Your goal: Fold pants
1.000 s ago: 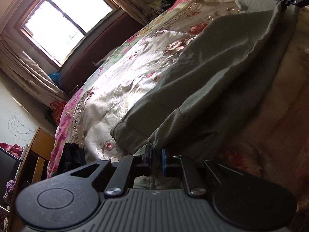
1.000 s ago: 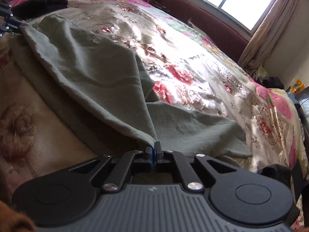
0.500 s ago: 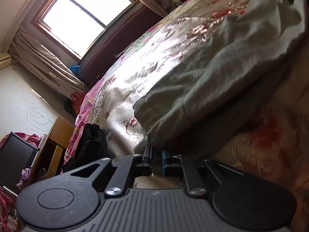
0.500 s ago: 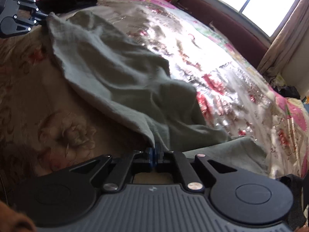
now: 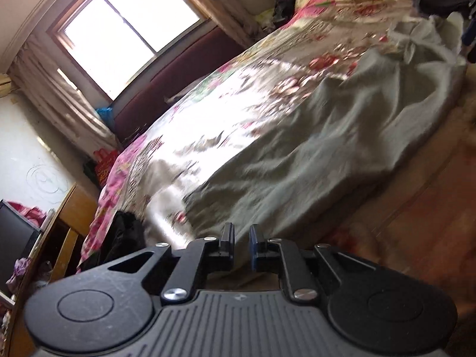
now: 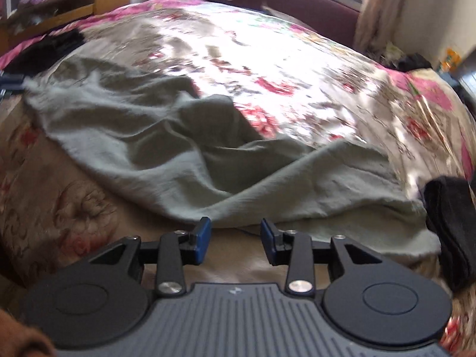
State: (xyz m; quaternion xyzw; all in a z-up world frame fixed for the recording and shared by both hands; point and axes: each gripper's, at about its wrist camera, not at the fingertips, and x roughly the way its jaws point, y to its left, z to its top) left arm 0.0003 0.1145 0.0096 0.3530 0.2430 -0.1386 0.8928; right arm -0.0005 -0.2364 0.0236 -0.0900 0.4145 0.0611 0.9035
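The pants [image 5: 342, 148], grey-green, soft and wrinkled, are lying in a loose, uneven fold on the bed [image 5: 232, 110], over its shiny floral cover and close to the near edge. Their long axis is running along that edge: in the left wrist view it is stretching from beside the left hand-held gripper [image 5: 239, 239] away to a bunched end at upper right; in the right wrist view the pants [image 6: 184, 160] are spanning the frame from left to right. The left hand-held gripper is standing slightly parted, gripping nothing; the right hand-held gripper [image 6: 235, 239] is gaping wide, empty, just short of the cloth edge. Only the right wrist view is showing the black garment [image 6: 449, 226] beside the pants; only the left is showing the window [image 5: 131, 29].
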